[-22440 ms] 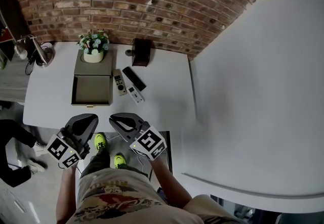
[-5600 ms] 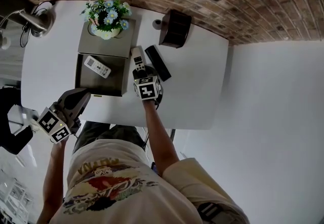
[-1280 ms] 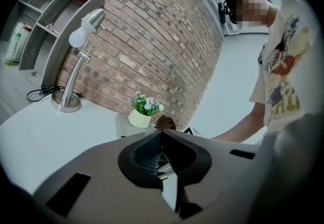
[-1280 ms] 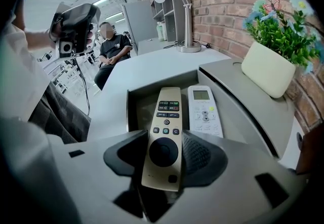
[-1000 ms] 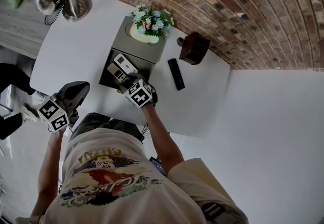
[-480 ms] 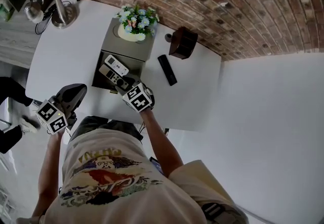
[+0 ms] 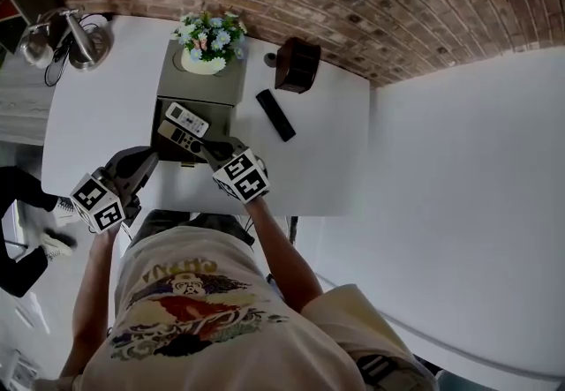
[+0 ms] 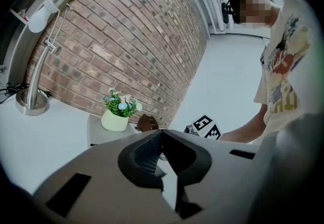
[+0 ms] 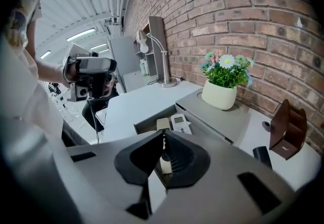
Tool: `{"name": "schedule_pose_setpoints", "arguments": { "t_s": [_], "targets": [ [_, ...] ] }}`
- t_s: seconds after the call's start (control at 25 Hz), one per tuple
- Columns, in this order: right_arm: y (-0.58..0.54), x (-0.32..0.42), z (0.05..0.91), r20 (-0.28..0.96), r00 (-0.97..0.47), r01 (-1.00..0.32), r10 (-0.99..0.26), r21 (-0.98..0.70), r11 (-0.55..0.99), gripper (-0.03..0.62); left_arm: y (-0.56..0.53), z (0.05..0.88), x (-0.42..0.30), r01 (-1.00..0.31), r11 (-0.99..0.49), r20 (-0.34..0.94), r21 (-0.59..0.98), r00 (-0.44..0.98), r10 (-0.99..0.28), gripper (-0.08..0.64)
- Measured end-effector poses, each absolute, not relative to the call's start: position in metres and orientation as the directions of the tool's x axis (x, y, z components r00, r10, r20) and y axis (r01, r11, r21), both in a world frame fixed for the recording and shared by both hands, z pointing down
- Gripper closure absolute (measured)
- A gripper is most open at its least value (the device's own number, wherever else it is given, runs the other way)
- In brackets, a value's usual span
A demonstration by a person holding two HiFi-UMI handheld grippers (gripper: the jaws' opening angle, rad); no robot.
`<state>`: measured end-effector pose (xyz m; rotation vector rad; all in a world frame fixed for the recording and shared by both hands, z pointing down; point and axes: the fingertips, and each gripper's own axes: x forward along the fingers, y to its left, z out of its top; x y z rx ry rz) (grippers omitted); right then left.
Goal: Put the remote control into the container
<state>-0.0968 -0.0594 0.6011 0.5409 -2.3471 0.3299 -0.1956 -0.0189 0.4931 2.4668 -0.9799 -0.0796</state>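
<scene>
Inventory, as I read it from my station:

1. Container: grey, open compartment facing me, on the white table. I count two remotes inside it.
2. White remote: lies flat in the open compartment, on the far side.
3. Grey remote: lies flat in the same compartment, just beside the white one, nearer me.
4. Black remote: on the bare tabletop, to the right of the container and apart from it.
5. Right gripper: over the container's near right corner. Its jaws have just closed and meet tip to tip with nothing between them. The grey remote shows just beyond the tips.
6. Left gripper: held off the table's near left edge, jaws pressed together on nothing.
7. Flower pot: stands on the container's closed lid.
8. Brown holder: near the brick wall, beyond the black remote.
9. Desk lamp: far left corner.
</scene>
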Motion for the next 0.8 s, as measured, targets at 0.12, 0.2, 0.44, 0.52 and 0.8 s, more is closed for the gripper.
{"name": "schedule_pose_setpoints", "arguments": {
  "t_s": [0.12, 0.2, 0.44, 0.52, 0.8],
  "targets": [
    [-0.055, -0.092, 0.594, 0.668, -0.671, -0.482, -0.32, -0.065, 0.874, 0.58, -0.021, 0.491, -0.188, -0.618, -0.643, 0.124, 0.452, 0.758, -0.641, 0.554],
    [-0.052, -0.087, 0.59, 0.659, -0.669, -0.493, -0.343, -0.048, 0.869, 0.583, -0.024, 0.489, -0.182, -0.611, -0.653, 0.131, 0.446, 0.767, -0.628, 0.554],
    [-0.039, -0.07, 0.581, 0.645, -0.669, -0.537, -0.369, -0.076, 0.84, 0.583, -0.03, 0.483, -0.166, -0.598, -0.686, 0.137, 0.414, 0.786, -0.602, 0.555],
    [-0.036, -0.066, 0.579, 0.639, -0.671, -0.552, -0.376, -0.092, 0.829, 0.583, -0.031, 0.479, -0.162, -0.595, -0.694, 0.133, 0.405, 0.789, -0.599, 0.555],
    [-0.034, -0.053, 0.573, 0.624, -0.676, -0.572, -0.392, -0.109, 0.813, 0.583, -0.038, 0.481, -0.15, -0.591, -0.69, 0.15, 0.419, 0.794, -0.589, 0.555]
  ]
}}
